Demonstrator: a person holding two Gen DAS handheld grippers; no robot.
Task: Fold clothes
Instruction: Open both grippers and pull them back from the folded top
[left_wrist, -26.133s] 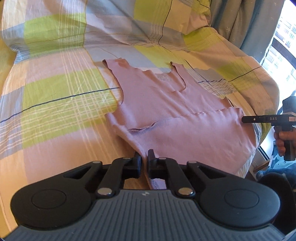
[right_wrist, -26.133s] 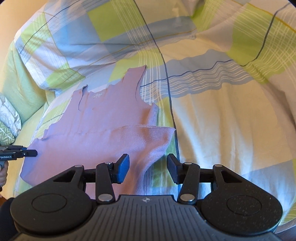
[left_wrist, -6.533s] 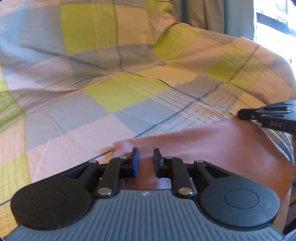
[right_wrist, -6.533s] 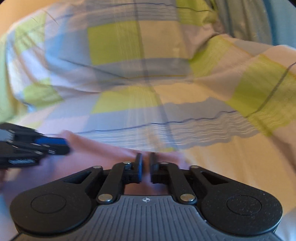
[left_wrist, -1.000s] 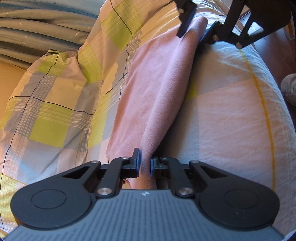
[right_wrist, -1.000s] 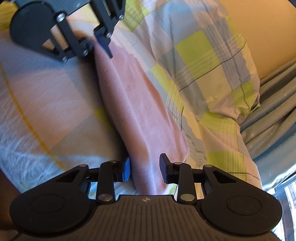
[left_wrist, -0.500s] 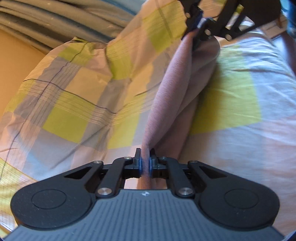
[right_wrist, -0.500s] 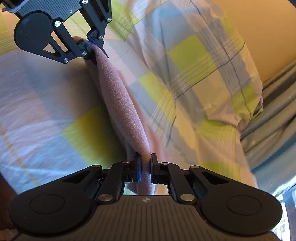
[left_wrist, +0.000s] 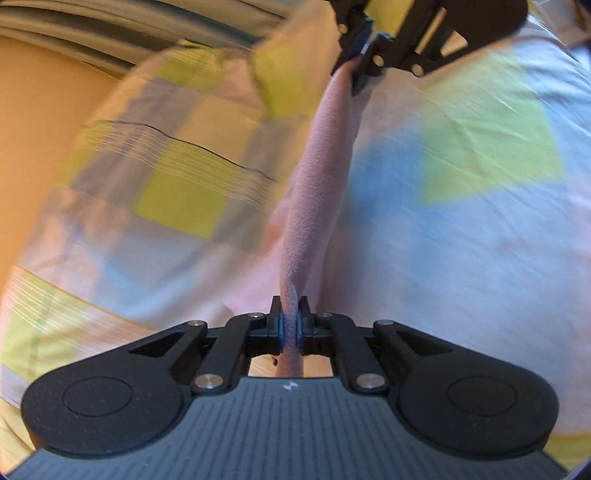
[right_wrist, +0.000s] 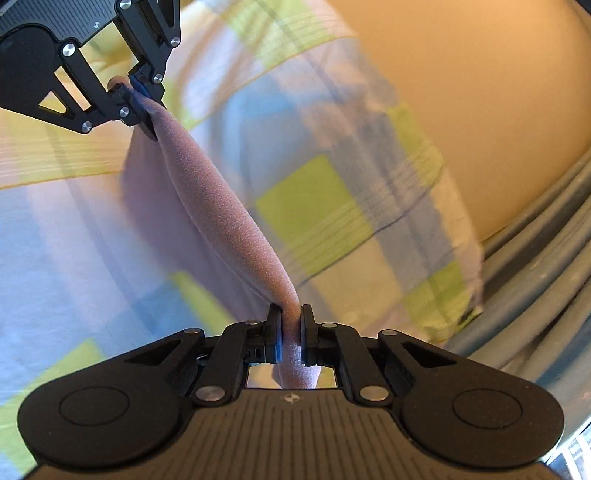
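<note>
The left gripper (left_wrist: 290, 314) is clamped tight on one end of the folded pink knit garment (left_wrist: 317, 184), the cloth pinched between its blue-lined pads and a short tail of it poking out behind them; the right gripper (right_wrist: 291, 319) is likewise closed on the other end of the same garment, its jaws nearly together with only the bunched fabric between them. The cloth runs as a taut, narrow band from one gripper to the other, raised clear of the bed along its upper fold, while its lower layers hang down toward the checked bedcover of yellow-green, pale blue and peach squares (left_wrist: 177, 192) (whether the hanging edge touches the cover cannot be told through the blur). In the left wrist view the right gripper shows at the top, gripping the far end; in the right wrist view the left gripper sits at the upper left. Grey-blue pleated curtains (right_wrist: 535, 295) hang beside a plain orange-tan wall (right_wrist: 461, 74).
</note>
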